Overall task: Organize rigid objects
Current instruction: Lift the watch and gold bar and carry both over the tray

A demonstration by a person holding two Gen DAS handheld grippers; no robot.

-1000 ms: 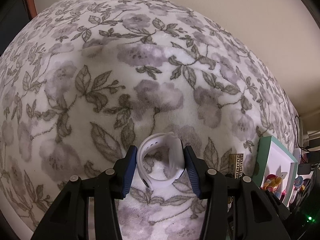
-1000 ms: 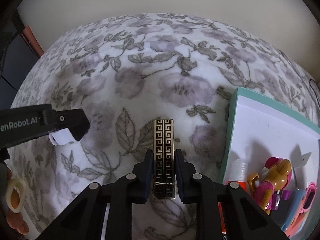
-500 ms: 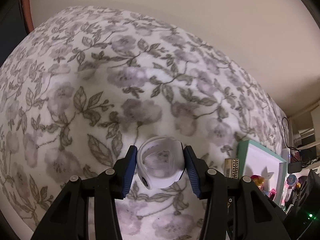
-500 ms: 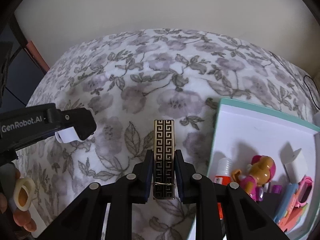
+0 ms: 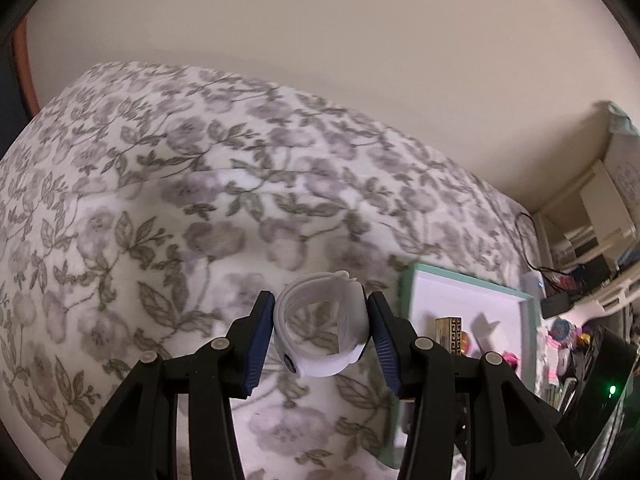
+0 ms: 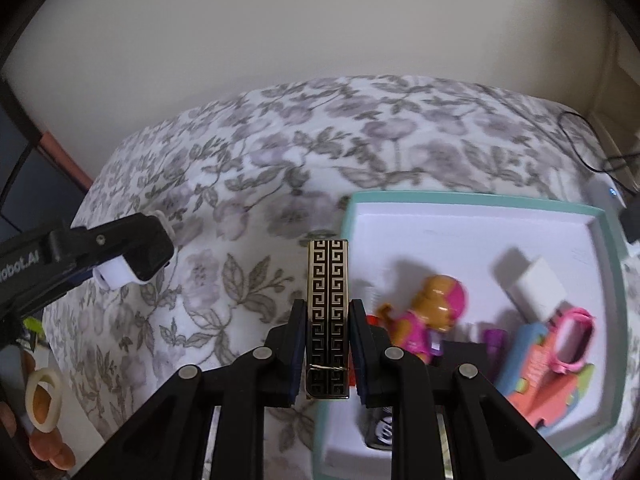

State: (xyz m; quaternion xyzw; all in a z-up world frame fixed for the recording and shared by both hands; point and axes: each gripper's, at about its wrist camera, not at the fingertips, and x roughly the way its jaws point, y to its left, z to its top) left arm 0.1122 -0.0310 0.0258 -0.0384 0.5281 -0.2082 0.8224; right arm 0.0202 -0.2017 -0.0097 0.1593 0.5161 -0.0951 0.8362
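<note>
My left gripper [image 5: 320,336] is shut on a white looped watch band [image 5: 320,332], held above the floral blanket [image 5: 160,208]. It also shows at the left of the right wrist view [image 6: 132,260]. My right gripper [image 6: 328,344] is shut on a black and gold patterned rectangular case [image 6: 328,304], held over the left rim of the teal-edged white tray [image 6: 472,200]. The case tip shows in the left wrist view [image 5: 448,330], over the tray [image 5: 460,284].
The tray holds a pink and tan toy figure [image 6: 432,312], a white block [image 6: 536,284], an orange foam piece with a pink ring [image 6: 556,352] and a dark item [image 6: 380,428]. A cable [image 6: 588,140] and shelves [image 5: 592,216] lie to the right.
Both grippers have risen and moved right toward the tray with their objects. The patterned case now hangs over the tray's left rim.
</note>
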